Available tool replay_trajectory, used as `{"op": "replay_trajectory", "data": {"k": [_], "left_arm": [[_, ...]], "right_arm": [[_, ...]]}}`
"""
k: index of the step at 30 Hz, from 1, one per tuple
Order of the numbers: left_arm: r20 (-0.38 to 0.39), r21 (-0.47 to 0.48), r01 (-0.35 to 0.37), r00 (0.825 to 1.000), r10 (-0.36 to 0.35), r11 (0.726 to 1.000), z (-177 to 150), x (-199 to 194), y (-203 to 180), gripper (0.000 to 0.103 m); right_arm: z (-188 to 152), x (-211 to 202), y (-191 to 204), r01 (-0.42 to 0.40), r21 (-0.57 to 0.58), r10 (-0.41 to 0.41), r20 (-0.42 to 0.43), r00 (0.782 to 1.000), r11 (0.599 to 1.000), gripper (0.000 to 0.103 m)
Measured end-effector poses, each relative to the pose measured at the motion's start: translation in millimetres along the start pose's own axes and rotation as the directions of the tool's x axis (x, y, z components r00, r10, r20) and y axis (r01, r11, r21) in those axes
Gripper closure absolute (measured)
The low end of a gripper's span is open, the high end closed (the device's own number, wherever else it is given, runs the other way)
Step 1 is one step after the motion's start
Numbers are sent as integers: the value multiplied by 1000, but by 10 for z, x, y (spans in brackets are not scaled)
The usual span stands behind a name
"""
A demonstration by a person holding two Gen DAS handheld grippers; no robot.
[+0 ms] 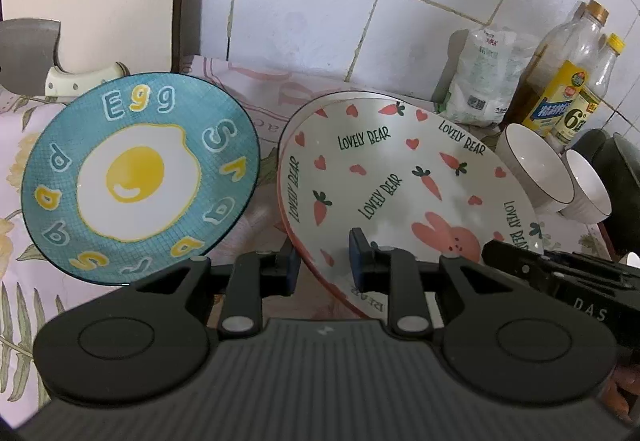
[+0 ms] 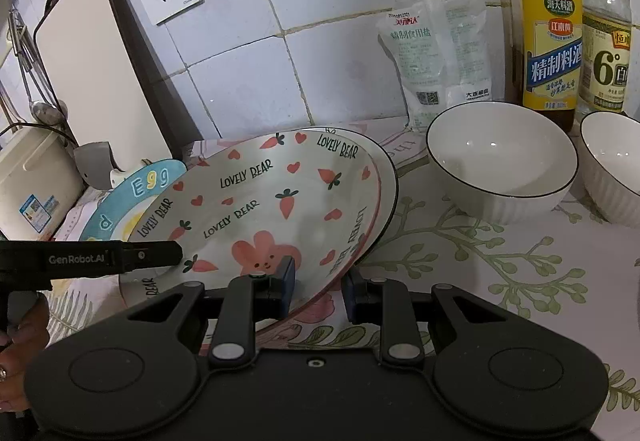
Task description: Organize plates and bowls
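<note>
A white "Lovely Bear" plate with carrots, hearts and a pink rabbit is held tilted by both grippers. My left gripper is shut on its near rim, and in the right wrist view it reaches in from the left. My right gripper is shut on the rim at the opposite side and shows at the right edge. A second plate lies right under it, only its rim showing. A blue "Egg" plate lies to the left. Two white bowls stand to the right.
A floral cloth covers the counter. At the tiled back wall stand two bottles, a salt bag and a leaning cutting board. A cleaver lies at the far left. A dark pot sits beyond the bowls.
</note>
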State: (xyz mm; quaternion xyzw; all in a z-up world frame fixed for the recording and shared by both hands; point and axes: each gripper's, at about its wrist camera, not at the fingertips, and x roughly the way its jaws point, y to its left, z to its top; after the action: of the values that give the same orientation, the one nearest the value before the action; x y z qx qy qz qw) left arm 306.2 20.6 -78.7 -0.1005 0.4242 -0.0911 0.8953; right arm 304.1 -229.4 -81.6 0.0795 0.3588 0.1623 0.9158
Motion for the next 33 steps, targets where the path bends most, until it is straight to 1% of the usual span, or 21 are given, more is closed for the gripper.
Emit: {"op": "replay_trajectory", "data": {"k": [5,10,12,16,20,26,29,32,33], "left_arm": [[-15,23,-35,999,36,999,31,28,-79,79],[-49,22,-42,998,43,999,107,111,-107,79],[-55,36,-62,996,64,997,116,140,-137,78],[-53,60,-95,994,98,994,111,166,-194,78],[-38,94,-122,991,126,988,81,178,-243,77],[13,104,-138,990,138,985,61,53,-224,70],[26,92,-123,992,121,988,79,-84,-152,70],[40,89,-101,994,98,991,97,-276,-66,70],[45,92,-90,995,86,992,104,-357,-40,69]], "right_arm": [[49,31,-20,10,11,-10,-19,1000,1000,74],[106,61,-4,54,5,-54,-19,998,999,73],[115,106,-9,65,-6,-65,-26,998,998,73],[110,130,14,96,-41,-96,-3,995,995,73],[96,170,47,143,-93,-139,42,989,985,73],[77,225,68,187,-150,-176,86,981,971,72],[61,212,106,204,-205,-188,93,978,957,71],[90,64,170,191,-211,-173,99,980,959,71],[106,-13,200,175,-209,-156,101,983,962,71]]}}
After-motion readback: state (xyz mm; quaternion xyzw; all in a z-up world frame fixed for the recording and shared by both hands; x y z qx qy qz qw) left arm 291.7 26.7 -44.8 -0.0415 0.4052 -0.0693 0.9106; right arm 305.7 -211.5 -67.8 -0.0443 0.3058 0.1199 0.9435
